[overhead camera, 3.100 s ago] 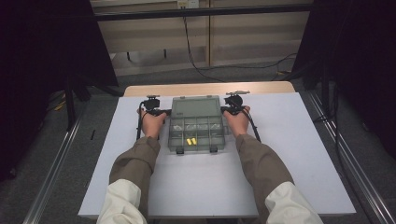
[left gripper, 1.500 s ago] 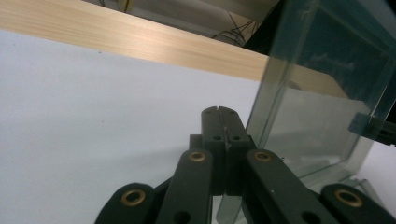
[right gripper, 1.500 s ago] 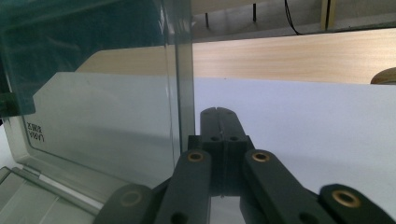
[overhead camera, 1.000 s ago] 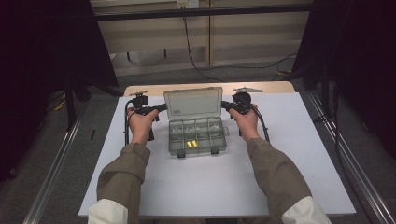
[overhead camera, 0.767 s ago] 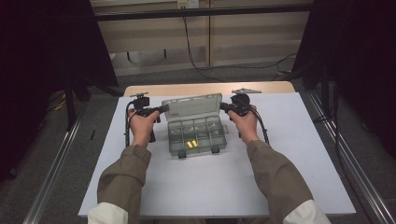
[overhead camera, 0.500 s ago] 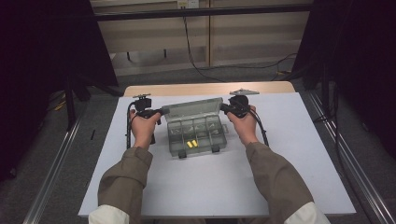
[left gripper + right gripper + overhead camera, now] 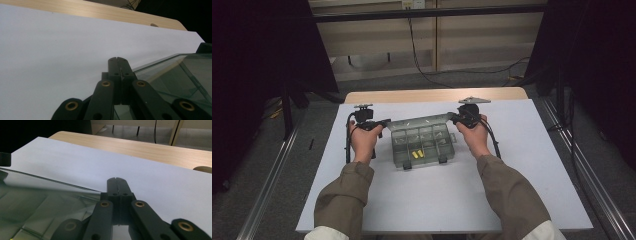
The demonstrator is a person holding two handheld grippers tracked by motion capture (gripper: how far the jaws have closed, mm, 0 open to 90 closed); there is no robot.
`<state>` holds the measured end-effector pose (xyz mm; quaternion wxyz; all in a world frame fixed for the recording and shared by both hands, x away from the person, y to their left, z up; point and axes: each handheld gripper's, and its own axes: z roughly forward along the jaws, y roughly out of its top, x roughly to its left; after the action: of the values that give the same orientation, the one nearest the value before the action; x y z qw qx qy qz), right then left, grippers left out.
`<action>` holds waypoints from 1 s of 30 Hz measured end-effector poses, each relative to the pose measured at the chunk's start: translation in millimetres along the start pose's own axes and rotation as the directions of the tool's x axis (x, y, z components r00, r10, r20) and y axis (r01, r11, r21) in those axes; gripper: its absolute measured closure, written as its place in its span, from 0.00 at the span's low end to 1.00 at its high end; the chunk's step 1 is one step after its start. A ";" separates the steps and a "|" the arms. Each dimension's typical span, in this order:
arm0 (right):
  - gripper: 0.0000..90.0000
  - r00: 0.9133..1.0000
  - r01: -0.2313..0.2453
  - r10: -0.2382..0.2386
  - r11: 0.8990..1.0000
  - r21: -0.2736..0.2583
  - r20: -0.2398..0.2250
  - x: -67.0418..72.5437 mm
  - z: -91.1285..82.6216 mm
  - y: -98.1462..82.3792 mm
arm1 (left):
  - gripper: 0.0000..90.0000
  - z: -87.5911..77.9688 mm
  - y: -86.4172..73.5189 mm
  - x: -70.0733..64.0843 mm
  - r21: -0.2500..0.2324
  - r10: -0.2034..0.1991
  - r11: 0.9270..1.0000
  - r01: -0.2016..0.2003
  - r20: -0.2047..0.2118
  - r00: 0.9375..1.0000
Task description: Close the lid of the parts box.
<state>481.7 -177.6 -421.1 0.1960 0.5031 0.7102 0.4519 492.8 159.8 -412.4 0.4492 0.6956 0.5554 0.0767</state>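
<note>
A clear plastic compartment box point(image 7: 424, 147) sits mid-table, with two small yellow pieces point(image 7: 416, 154) in a front cell. Its hinged lid point(image 7: 419, 122) leans at an angle over the back of the box. My left gripper point(image 7: 384, 121) is shut, its tips at the lid's left top corner. My right gripper point(image 7: 453, 119) is shut too, at the right top corner. In the left gripper view the closed jaws point(image 7: 118, 59) lie against the clear lid point(image 7: 175, 75), and nothing shows between them. The right gripper view has the closed jaws point(image 7: 116, 179) beside the lid pane point(image 7: 37, 195).
The box stands on a white board point(image 7: 412, 200) laid over a wooden table point(image 7: 432, 95). Dark curtains hang at both sides, and cables run across the floor behind. Metal rails point(image 7: 272, 185) flank the table.
The lid stood tall and open a second ago. It now leans lower and looks like a narrow strip. Both hands came slightly nearer with its top corners.
</note>
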 end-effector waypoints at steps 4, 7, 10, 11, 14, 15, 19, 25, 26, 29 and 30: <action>1.00 1.000 0.003 -0.003 1.000 -0.004 -0.006 1.4 -2.3 -1.0 | 1.00 -1.6 -4.3 -1.3 0.010 0.002 1.000 -0.002 0.014 1.000; 1.00 1.000 0.010 -0.010 1.000 -0.001 -0.006 3.3 -3.6 -2.5 | 1.00 -2.4 -7.6 -1.6 0.010 0.006 1.000 -0.006 0.024 1.000; 1.00 1.000 0.005 -0.005 1.000 -0.003 -0.018 3.2 -4.9 -4.4 | 1.00 -3.4 -10.7 -2.1 0.014 0.011 1.000 -0.011 0.029 1.000; 1.00 1.000 0.008 -0.008 1.000 -0.001 -0.017 3.7 -5.1 -5.1 | 1.00 -3.3 -11.7 -2.1 0.011 0.011 1.000 -0.011 0.029 1.000; 1.00 1.000 0.010 -0.010 1.000 -0.001 -0.030 4.9 -5.6 -7.1 | 1.00 -4.1 -13.9 -1.8 0.008 0.016 1.000 -0.016 0.033 0.999; 1.00 0.999 0.017 -0.017 1.000 0.000 -0.032 5.3 -5.7 -7.6 | 1.00 -4.6 -14.6 -2.3 0.010 0.010 1.000 -0.011 0.035 0.999; 1.00 0.999 0.027 -0.027 1.000 0.006 -0.035 7.2 -6.5 -9.1 | 1.00 -7.2 -16.5 -2.6 0.010 0.023 1.000 -0.023 0.036 0.999; 1.00 0.997 0.061 -0.060 0.998 0.014 -0.050 10.4 -8.8 -11.3 | 1.00 -9.2 -20.1 -4.0 0.001 0.038 0.999 -0.038 0.034 0.999; 1.00 0.997 0.066 -0.065 0.998 0.015 -0.048 11.4 -9.2 -11.8 | 1.00 -9.3 -20.6 -4.7 -0.002 0.038 0.999 -0.038 0.035 0.999; 1.00 0.996 0.075 -0.074 0.997 0.014 -0.059 12.6 -10.6 -14.0 | 1.00 -10.5 -21.8 -5.2 0.003 0.051 0.999 -0.051 0.035 0.998; 1.00 0.995 0.080 -0.079 0.997 0.017 -0.057 12.9 -11.2 -15.0 | 1.00 -11.0 -22.4 -6.1 0.008 0.049 0.999 -0.049 0.029 0.998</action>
<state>460.0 -172.4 -425.7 0.1888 0.4632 0.7394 0.4507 468.1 160.1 -419.5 0.4523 0.7120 0.5318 0.0751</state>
